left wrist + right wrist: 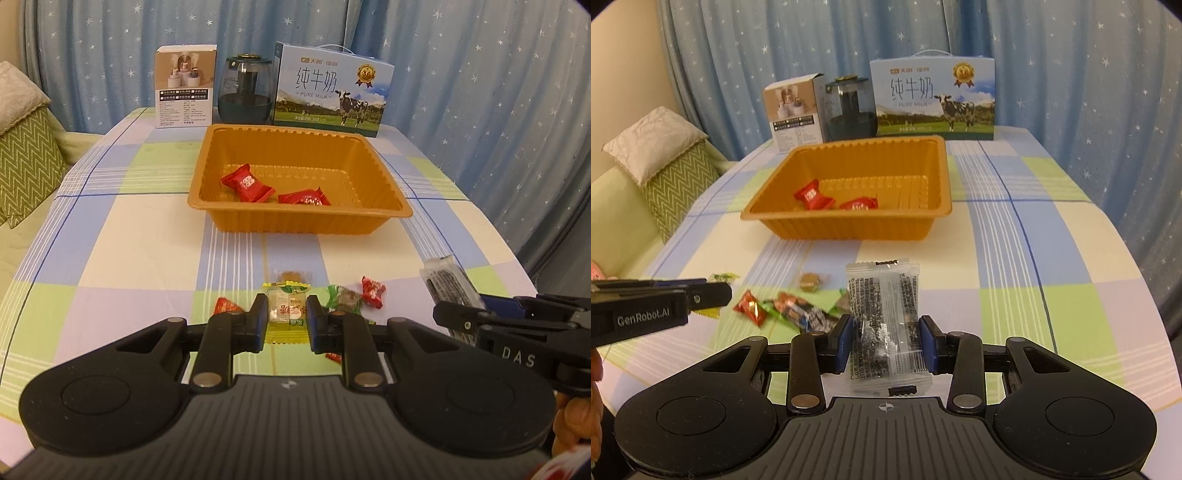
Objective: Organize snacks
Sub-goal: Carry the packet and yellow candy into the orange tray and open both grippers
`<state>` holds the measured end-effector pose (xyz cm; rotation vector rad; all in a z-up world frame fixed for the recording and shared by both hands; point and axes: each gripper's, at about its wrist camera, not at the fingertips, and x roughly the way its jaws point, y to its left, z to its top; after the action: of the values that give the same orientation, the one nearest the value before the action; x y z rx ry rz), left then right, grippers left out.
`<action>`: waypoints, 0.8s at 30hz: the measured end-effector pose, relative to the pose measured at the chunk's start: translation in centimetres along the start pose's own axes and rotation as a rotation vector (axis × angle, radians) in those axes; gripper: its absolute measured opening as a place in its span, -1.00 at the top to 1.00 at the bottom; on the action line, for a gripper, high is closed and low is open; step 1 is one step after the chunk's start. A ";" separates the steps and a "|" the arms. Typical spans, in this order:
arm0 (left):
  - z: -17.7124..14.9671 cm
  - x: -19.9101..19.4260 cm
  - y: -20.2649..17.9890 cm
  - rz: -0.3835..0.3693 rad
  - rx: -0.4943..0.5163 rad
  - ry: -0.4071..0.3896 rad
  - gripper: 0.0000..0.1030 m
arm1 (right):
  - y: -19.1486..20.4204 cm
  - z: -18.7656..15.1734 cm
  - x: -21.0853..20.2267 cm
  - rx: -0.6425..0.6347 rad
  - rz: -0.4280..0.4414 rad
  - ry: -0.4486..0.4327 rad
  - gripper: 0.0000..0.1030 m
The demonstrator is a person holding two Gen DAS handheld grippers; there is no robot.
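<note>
An orange plastic tray [384, 177] [923, 221] stands mid-table with two red candies [246, 182] [813, 195] inside. My left gripper [287, 318] is shut on a yellow-green wrapped snack [286, 314], its jaws pressing both sides. My right gripper [885, 341] is shut on a clear packet of black sesame snack [882, 314], also seen in the left wrist view [448, 286]. Loose candies lie on the cloth: a red one [373, 291] [750, 306], a green one [343, 297] and a brown one [810, 282].
A milk carton box [332, 88] [932, 101], a dark glass jar [245, 90] and a small white box [184, 86] stand at the table's back edge before a blue curtain. A green sofa with cushions [668, 173] sits to the left.
</note>
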<state>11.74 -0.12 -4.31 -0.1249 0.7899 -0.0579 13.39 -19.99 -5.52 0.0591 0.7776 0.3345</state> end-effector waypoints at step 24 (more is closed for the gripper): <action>12.7 6.5 2.1 -0.045 0.011 -0.075 0.63 | -1.0 13.2 8.5 0.051 0.025 -0.032 0.25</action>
<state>25.37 2.49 -0.35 -0.1337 0.7123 -0.0993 28.50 -17.30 -2.04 0.1219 0.7538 0.3363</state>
